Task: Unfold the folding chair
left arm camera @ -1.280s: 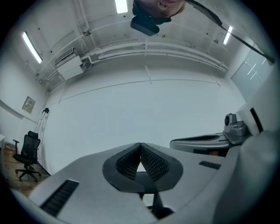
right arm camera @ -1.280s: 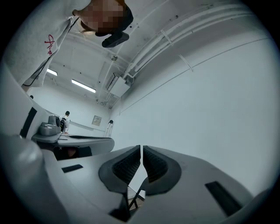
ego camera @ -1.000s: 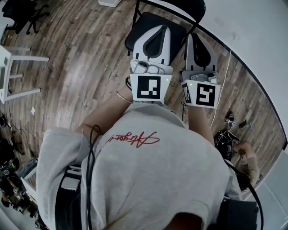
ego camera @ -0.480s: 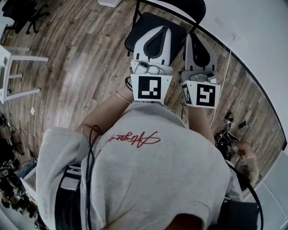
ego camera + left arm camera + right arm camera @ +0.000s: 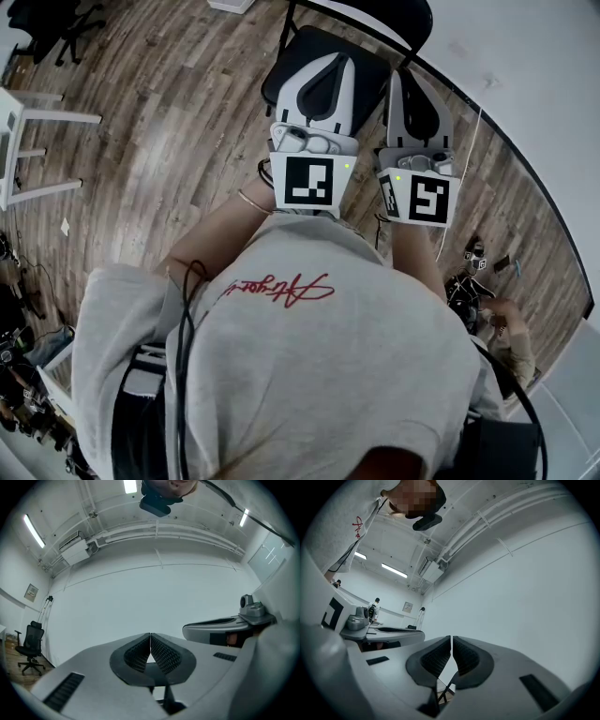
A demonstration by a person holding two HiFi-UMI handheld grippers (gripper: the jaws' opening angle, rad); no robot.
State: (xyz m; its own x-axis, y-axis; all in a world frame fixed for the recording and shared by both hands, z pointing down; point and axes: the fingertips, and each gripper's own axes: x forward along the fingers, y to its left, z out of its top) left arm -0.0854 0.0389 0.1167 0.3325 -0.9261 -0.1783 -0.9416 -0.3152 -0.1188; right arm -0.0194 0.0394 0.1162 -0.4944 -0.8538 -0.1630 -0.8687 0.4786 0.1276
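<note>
Wood-plank flooring runs up to a white wall, and the folding chair stands right against that wall, directly ahead of and below the person. Its dark seat looks level and its backrest is upright on the wall side, so it seems to be open already. From front to back the seat points away from the person. Both grippers are held out at chest height, side by side, aimed forward at the wall and a little upward, not down at the chair. The left gripper hangs over the middle of the seat with its jaws pressed together on nothing, as its own view confirms. The right gripper sits just beside it, over the seat's right edge near the frame tube, its pads all but meeting and likewise empty. Neither appears to touch the chair; any further move would mean dipping down and forward. Free floor opens to the left as far as a white table, while the wall closes off the far side.
</note>
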